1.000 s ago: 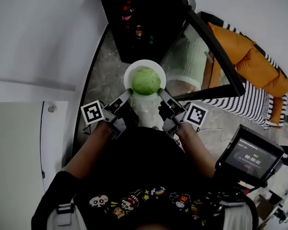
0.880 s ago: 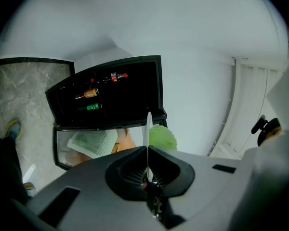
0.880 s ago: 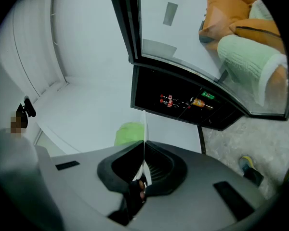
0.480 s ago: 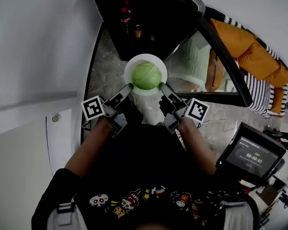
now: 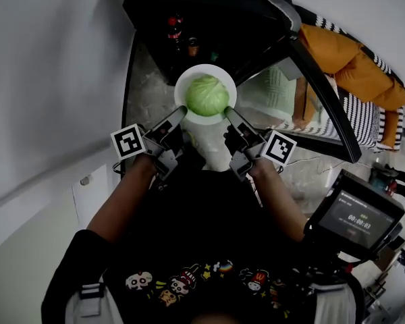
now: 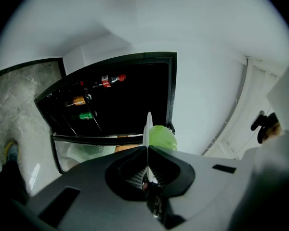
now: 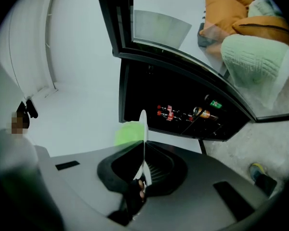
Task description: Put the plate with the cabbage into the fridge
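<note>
You are carrying the plate [image 5: 179,90] toward the fridge [image 5: 189,5], so the transport step is in hand and the placing is not yet done. Your left gripper [image 5: 179,115] is pinching the plate's rim at about its 8 o'clock, jaws closed down onto the thin white edge; your right gripper [image 5: 229,113] is doing the same at about 4 o'clock. Each gripper view is showing that edge standing between its jaws, with nothing else in them. The cabbage [image 5: 207,95] is sitting in the middle of the plate, which is hanging in the air at your 12 o'clock, just short of the dark opening. The glass door [image 5: 304,86] is standing open toward your 2 o'clock, and bottles [image 5: 174,25] are lying on a rack deeper inside at 11 o'clock. Next, you probably need to pick a free shelf, bring both grippers forward together at the same height so the plate is staying level, and mind the door edge on your right.
</note>
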Tool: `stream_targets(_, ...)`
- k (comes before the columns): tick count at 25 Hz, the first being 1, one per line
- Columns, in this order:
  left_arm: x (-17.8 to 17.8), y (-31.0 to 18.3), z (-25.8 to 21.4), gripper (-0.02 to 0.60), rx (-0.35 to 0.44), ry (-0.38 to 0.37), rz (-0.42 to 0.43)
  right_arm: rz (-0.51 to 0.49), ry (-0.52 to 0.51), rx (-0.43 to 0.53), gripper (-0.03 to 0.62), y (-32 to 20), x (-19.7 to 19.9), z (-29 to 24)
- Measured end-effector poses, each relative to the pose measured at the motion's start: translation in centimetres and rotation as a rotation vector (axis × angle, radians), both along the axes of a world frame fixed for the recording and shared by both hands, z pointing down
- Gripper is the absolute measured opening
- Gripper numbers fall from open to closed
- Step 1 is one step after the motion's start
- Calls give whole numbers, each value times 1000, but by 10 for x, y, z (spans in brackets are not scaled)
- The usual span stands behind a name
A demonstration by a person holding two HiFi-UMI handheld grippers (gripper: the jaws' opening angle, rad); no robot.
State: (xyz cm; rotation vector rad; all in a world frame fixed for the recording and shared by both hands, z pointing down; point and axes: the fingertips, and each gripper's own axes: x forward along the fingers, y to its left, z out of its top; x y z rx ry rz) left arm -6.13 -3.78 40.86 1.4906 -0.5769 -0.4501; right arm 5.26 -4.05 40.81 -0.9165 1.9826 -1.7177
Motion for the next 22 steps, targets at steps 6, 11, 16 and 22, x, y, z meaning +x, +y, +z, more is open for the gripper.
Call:
stream_targets(6, 2, -5, -2, 11, -8, -9, 21, 20, 2, -7, 15, -3, 3, -1)
stream_targets(11, 3, -7, -2, 11, -24, -15, 39, 34, 0, -17, 15, -3, 3, -1)
stream_targets(16, 4, -8, -3, 11, -38, -26, 52, 47, -6, -34, 15, -3, 4, -1)
stream_targets(22, 2, -10, -6, 11, -47, -51, 71, 64, 5, -28, 15, -4, 3, -5)
